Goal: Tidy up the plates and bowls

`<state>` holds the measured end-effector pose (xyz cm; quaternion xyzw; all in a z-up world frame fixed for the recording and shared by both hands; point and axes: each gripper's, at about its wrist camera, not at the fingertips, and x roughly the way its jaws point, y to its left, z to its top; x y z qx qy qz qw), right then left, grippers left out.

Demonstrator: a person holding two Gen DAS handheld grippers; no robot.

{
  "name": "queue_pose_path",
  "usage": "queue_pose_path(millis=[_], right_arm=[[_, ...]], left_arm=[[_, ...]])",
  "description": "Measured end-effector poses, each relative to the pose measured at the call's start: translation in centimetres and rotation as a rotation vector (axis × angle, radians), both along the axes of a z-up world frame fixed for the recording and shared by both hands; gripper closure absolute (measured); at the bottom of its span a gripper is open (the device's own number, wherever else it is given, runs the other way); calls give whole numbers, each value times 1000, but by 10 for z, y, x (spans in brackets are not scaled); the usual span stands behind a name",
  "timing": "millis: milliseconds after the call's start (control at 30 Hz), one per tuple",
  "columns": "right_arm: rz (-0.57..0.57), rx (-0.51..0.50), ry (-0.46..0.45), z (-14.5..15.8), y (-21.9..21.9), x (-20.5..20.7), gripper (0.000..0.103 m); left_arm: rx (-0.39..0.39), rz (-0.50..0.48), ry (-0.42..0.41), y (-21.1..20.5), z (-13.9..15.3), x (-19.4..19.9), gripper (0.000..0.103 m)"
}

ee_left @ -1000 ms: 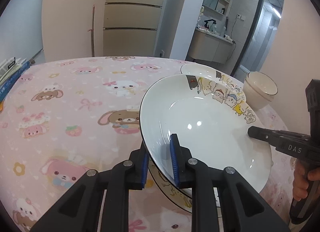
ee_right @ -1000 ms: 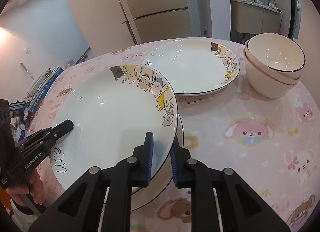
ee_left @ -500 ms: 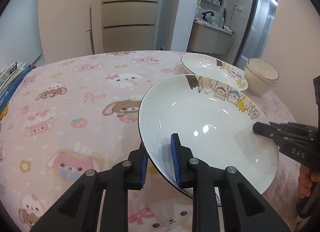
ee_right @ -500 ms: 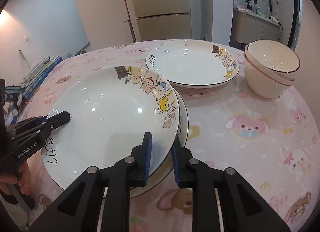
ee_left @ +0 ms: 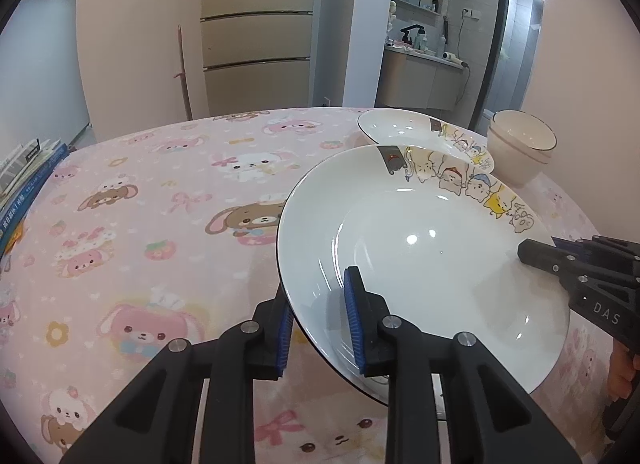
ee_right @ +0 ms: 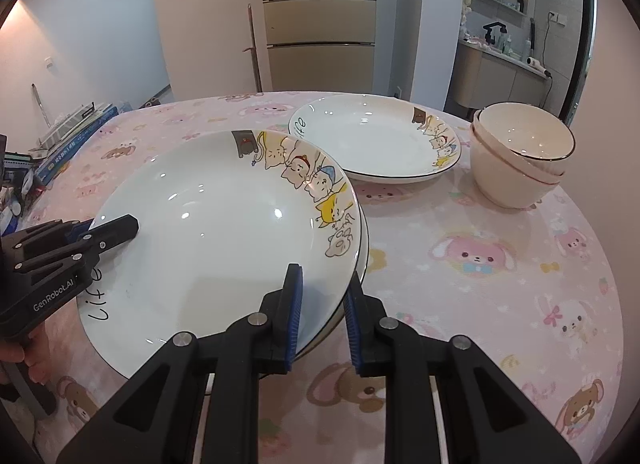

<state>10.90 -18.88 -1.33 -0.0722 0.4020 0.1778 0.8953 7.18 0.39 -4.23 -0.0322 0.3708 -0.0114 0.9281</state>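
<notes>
Gripping from opposite sides, we hold the white ceramic plate with cartoon animals on its rim (ee_right: 216, 232): the left gripper (ee_left: 318, 318) and right gripper (ee_right: 322, 314) each clamp its edge. It sits over a second plate (ee_right: 362, 248) on the pink cartoon tablecloth (ee_right: 500, 272). Beyond the held plate lie a matching plate (ee_right: 372, 140) and, beside that, stacked cream bowls (ee_right: 520, 160).
</notes>
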Motion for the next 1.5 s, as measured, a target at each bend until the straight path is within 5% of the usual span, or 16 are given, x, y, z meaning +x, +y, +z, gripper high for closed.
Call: queue_pose_path(millis=[200,1033,1300,1500], right_arm=[[-22,-9,-1,-1,-1,-3,84],[-62,-23,-15,-7,-3,0,83],[-34,-192,-104,-2,15,-16,81],[-88,-91,-93,1,-4,-19,82]], left_arm=[[85,-4,-21,-11,0,-2,75],[158,69,22,-22,-5,7,75],[184,98,59,-24,-3,11,75],[206,100,21,-32,5,-2,78]])
